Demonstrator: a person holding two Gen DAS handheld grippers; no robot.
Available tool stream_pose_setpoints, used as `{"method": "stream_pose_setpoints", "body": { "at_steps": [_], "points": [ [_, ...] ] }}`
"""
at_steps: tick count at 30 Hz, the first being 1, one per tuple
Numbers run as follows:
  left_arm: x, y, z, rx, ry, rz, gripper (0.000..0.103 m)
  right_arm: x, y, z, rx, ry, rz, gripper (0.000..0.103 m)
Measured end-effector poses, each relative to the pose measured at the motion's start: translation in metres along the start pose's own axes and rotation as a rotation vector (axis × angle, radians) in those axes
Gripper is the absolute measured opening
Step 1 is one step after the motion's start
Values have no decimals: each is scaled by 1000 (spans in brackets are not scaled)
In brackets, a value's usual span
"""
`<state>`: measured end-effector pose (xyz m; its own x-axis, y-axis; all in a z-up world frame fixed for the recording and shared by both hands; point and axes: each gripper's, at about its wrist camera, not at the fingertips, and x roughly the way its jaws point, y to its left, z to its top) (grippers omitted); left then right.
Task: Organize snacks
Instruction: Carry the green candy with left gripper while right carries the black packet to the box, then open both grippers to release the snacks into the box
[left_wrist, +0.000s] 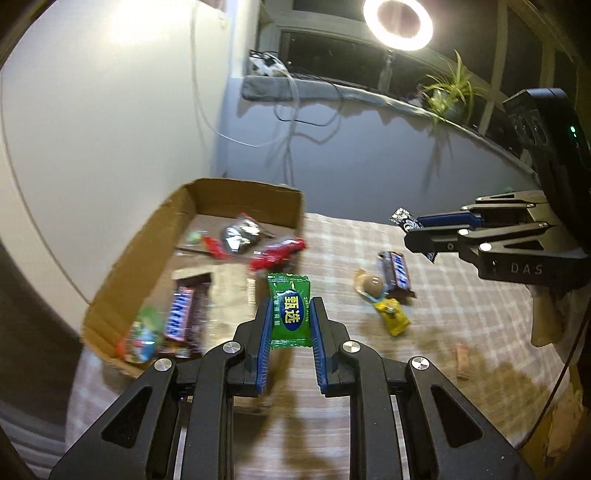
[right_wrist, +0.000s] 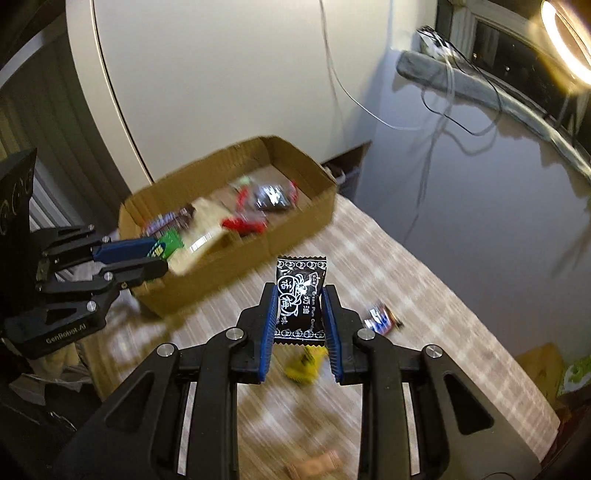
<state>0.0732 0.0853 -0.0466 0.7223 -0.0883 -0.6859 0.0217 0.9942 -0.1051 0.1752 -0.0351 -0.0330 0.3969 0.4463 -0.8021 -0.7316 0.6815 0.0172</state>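
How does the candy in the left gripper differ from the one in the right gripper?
The green candy has yellow characters on a blue oval; the black candy has white print. The left gripper hangs nearer the cardboard box than the right gripper. Both are sealed pillow wrappers, pinched upright between blue pads.

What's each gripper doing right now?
Left gripper: closed on the green candy.
Right gripper: closed on the black candy.

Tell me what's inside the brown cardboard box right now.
The brown cardboard box holds a brown Snickers bar, red wrappers, a shiny silver packet and a blurred colourful packet. Anything beneath them is covered.
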Motion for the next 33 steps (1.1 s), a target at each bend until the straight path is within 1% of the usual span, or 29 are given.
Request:
{"method": "stream_pose_setpoints", "body": {
  "at_steps": [6, 14, 20, 21, 30, 32, 33],
  "points": [
    [-3, 27, -1, -36, -11, 28, 18, 25, 19, 27, -17, 1, 44, 25],
    [2, 53, -3, -75, -1, 44, 18, 57, 42, 51, -41, 27, 83, 25],
    [6, 64, -3, -93, 3, 52, 18, 77, 49, 60, -56, 50, 96, 25],
    [6, 65, -3, -96, 4, 51, 18, 80, 49, 61, -52, 34, 118, 25],
    [10, 71, -2, -107, 14, 61, 20, 97, 53, 67, -57, 55, 117, 25],
    [11, 72, -2, -110, 15, 67, 21, 98, 53, 69, -55, 70, 101, 28],
    [12, 72, -1, -112, 17, 65, 21, 98, 52, 69, -55, 69, 97, 38]
  ]
}}
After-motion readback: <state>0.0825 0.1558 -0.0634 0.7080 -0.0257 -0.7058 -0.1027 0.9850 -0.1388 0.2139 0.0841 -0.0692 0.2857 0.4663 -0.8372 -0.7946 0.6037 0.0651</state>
